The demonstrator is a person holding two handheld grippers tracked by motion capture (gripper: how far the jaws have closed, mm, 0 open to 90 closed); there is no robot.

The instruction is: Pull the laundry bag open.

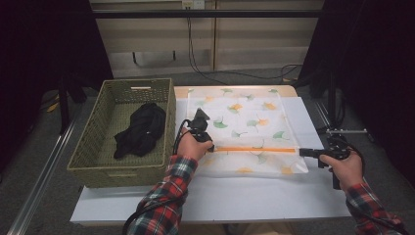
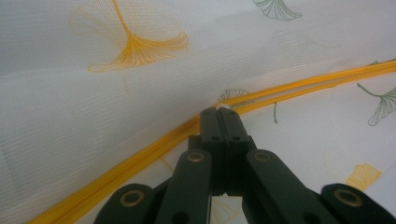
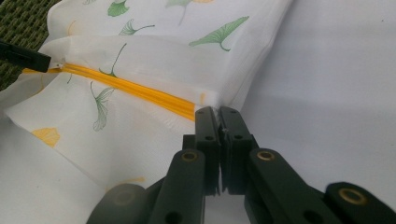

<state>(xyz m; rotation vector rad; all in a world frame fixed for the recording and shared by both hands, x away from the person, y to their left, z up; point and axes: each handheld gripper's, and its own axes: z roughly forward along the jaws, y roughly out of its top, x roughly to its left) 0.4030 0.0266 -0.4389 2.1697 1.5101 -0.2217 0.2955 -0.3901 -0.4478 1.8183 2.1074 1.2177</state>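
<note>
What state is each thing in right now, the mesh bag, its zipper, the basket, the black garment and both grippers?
Mesh bag: flat on the table, pinched at both ends.
Zipper: closed.
Basket: upright, holding the garment.
Black garment: crumpled.
Left gripper: shut on the zipper pull.
Right gripper: shut on the bag's edge.

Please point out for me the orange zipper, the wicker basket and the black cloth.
orange zipper (image 1: 254, 150), high view, middle of its length.
wicker basket (image 1: 120, 170), high view, its near rim.
black cloth (image 1: 141, 129), high view, middle of the bundle.
</note>
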